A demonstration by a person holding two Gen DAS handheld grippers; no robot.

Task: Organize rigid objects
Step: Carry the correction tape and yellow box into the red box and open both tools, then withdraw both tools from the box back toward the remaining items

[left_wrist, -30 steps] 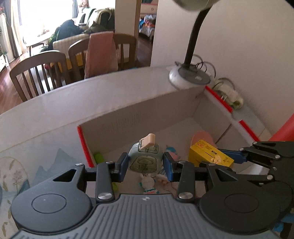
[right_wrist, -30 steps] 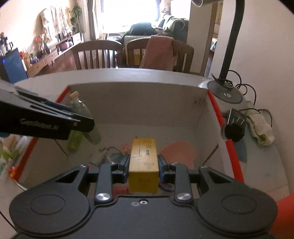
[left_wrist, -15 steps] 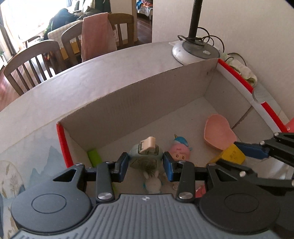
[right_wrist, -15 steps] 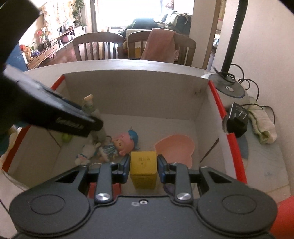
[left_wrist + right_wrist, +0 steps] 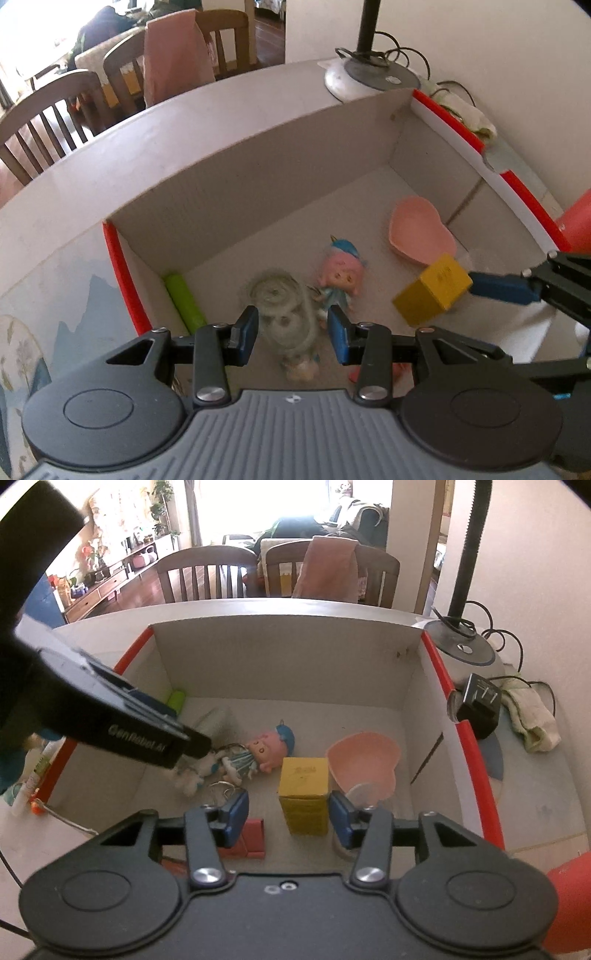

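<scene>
Cardboard box [image 5: 288, 672] on a table holds the toys. Right gripper [image 5: 288, 814] has just been opening, its pads now clear of the yellow block [image 5: 304, 794] standing between them on the floor. Left gripper [image 5: 291, 330], part open, straddles a blurred bottle [image 5: 282, 314] lying end-on; whether it grips I cannot tell
</scene>
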